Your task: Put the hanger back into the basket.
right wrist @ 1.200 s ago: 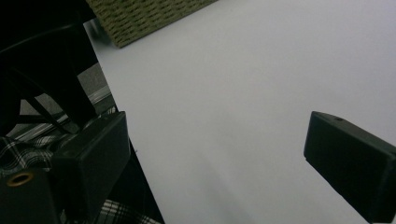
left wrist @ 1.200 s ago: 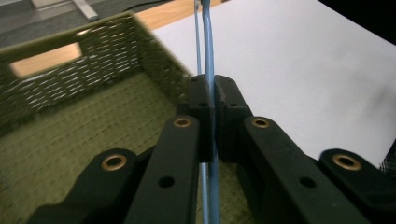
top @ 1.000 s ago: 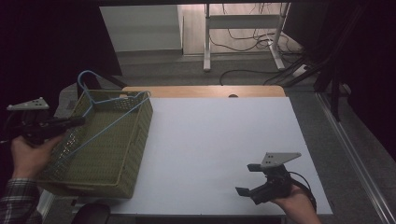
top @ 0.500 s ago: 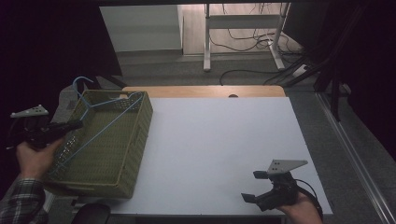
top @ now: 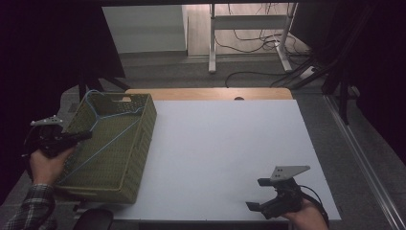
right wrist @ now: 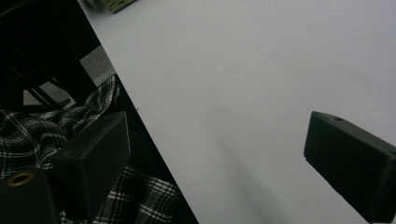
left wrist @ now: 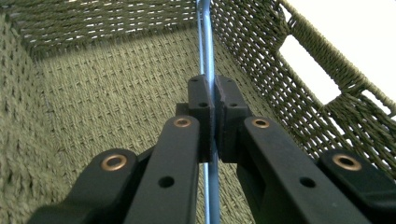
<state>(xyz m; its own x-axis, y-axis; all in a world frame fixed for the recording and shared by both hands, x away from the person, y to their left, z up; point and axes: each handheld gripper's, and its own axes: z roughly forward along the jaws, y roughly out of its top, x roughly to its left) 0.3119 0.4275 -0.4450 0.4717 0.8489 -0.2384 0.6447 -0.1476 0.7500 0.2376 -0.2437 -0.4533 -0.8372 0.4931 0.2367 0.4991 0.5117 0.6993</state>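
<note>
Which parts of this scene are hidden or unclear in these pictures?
- Blue hanger: in the left gripper view, the shut left gripper covers its middle; the top edge cuts it off.
- Green basket: in the high view, its near wall hides the floor behind it.
- Right gripper: in its own view, the edges cut off both jaws.

Black two-jaw grippers with brass rivets, grey three-cornered top plates, plaid sleeve (top: 29,208).

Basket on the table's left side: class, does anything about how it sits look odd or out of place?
Yes. The green woven basket sits askew, overhanging the white table at its left edge. A blue wire hanger lies inside it, and the left gripper has its jaws shut on that wire.
</note>
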